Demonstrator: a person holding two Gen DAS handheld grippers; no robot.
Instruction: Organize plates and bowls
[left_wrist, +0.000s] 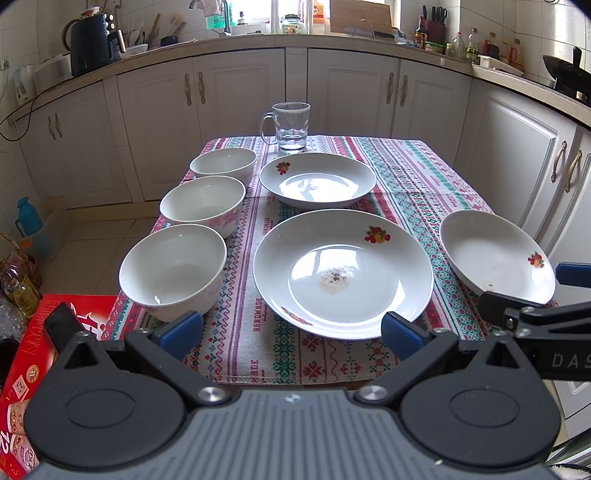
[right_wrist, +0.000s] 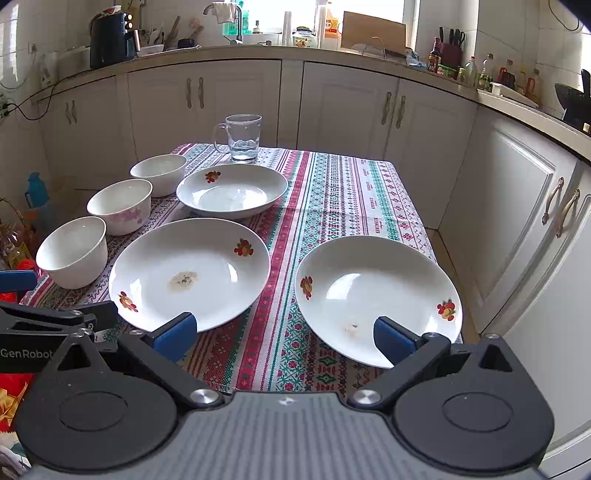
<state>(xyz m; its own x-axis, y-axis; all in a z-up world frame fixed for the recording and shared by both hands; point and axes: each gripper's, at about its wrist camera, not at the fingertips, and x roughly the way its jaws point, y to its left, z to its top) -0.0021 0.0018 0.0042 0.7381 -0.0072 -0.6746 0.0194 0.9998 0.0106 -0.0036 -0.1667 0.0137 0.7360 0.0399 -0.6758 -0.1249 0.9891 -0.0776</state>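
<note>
Three white bowls stand in a row on the table's left side: near (left_wrist: 173, 271) (right_wrist: 72, 251), middle (left_wrist: 202, 205) (right_wrist: 120, 205), far (left_wrist: 223, 164) (right_wrist: 159, 173). Three white fruit-printed plates lie beside them: a far plate (left_wrist: 317, 181) (right_wrist: 232, 190), a near centre plate (left_wrist: 342, 273) (right_wrist: 190, 273) with a food stain, and a right plate (left_wrist: 496, 254) (right_wrist: 376, 291). My left gripper (left_wrist: 291, 332) is open and empty at the table's front edge before the centre plate. My right gripper (right_wrist: 284, 336) is open and empty, between the centre and right plates.
A glass mug (left_wrist: 290, 127) (right_wrist: 242, 136) stands at the table's far edge on the patterned tablecloth (left_wrist: 417, 173). A red box (left_wrist: 26, 369) sits left of the table. White cabinets (right_wrist: 517, 206) run along the back and right.
</note>
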